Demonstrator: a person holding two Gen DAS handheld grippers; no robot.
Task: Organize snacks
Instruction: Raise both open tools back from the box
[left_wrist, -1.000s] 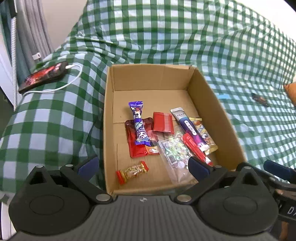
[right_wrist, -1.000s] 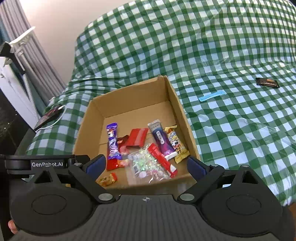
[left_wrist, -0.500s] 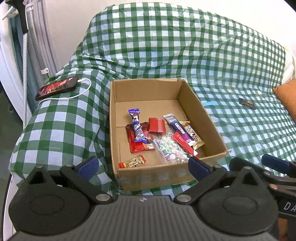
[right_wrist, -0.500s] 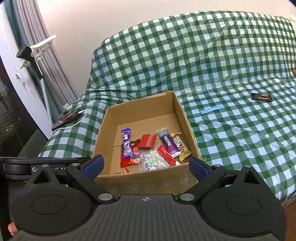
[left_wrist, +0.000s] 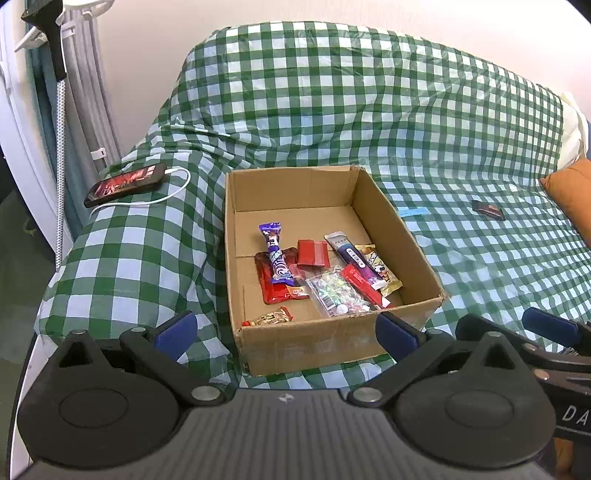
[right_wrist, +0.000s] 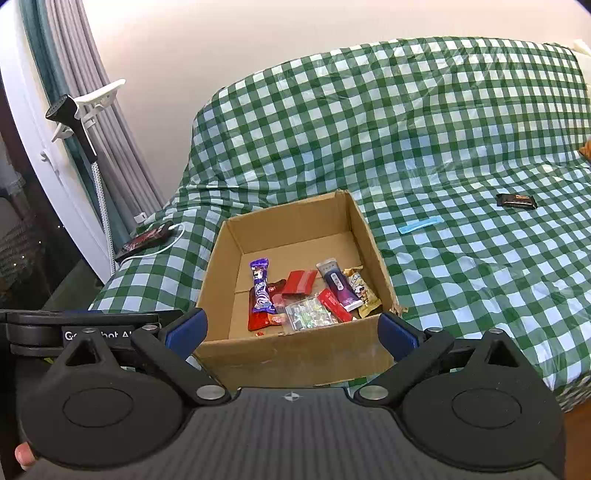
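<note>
An open cardboard box (left_wrist: 402, 236) (right_wrist: 373, 254) sits on the green checked bed. It holds several snacks: a purple bar (left_wrist: 275, 254) (right_wrist: 260, 286), red packets (left_wrist: 313, 253), a clear candy bag (left_wrist: 338, 295) (right_wrist: 308, 314), a purple stick pack (left_wrist: 351, 254) and a small wrapped candy (left_wrist: 271, 318). A dark snack bar (left_wrist: 487, 209) (right_wrist: 516, 200) and a blue strip (left_wrist: 413, 212) (right_wrist: 420, 224) lie on the bed right of the box. My left gripper (left_wrist: 286, 332) and right gripper (right_wrist: 291, 332) are both open and empty, in front of the box's near wall.
A phone (left_wrist: 125, 180) (right_wrist: 146, 238) on a white charging cable lies on the bed left of the box. Grey curtains (right_wrist: 107, 122) and a white rail stand at the far left. An orange cushion (left_wrist: 572, 192) is at the right edge.
Both grippers have pulled back and up from the box, so more of the bed and the wall shows. Both stay open and empty. The snacks have not moved.
</note>
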